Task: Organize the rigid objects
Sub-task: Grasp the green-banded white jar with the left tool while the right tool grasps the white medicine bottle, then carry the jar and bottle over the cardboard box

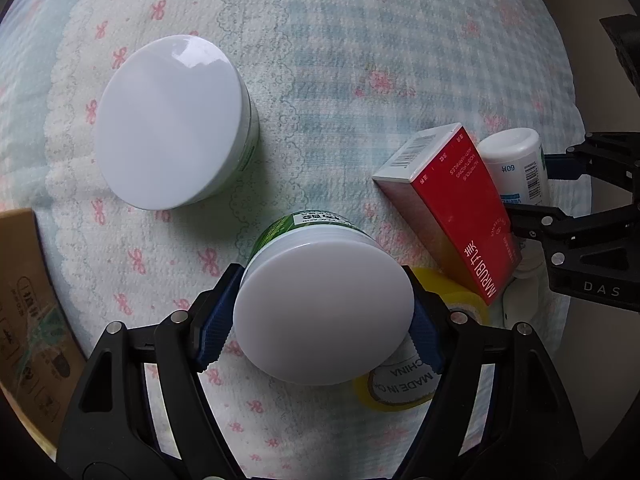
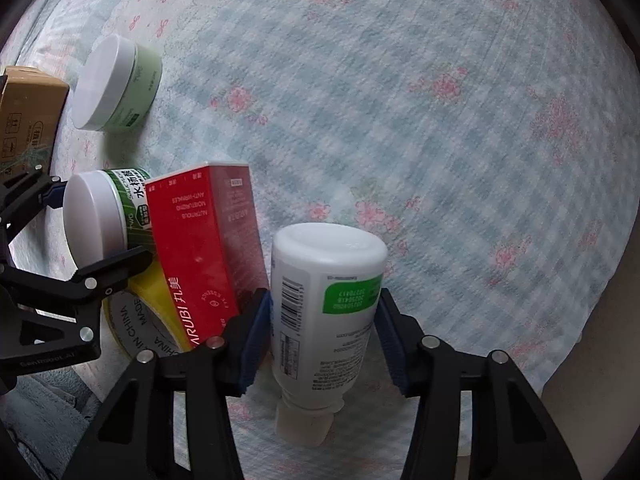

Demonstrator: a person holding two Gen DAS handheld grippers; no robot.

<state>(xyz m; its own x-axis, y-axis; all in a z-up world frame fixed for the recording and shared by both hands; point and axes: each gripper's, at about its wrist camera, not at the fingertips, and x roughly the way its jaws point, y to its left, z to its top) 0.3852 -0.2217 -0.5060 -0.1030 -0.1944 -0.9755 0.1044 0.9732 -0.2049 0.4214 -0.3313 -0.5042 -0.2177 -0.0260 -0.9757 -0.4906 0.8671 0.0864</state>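
A: What sits between the right gripper (image 2: 324,332) pads?
B: A white bottle (image 2: 324,300), cap toward six o'clock, both blue pads against its sides.
A: And at nine o'clock?
B: A red box (image 2: 204,248) just beside the bottle, yellow tape roll (image 2: 148,312) beneath it, and the left gripper (image 2: 86,236) around a dark green jar (image 2: 100,212).
A: Farther out?
B: A pale green jar (image 2: 116,84) at ten o'clock, near a cardboard box (image 2: 28,112).

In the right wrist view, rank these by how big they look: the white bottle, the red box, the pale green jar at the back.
1 and 2. white bottle and red box: alike in apparent size, so unranked; the bottle sits nearest the camera, between the right fingers, which inflates it.
3. pale green jar, clearly smallest-looking, though farthest away.
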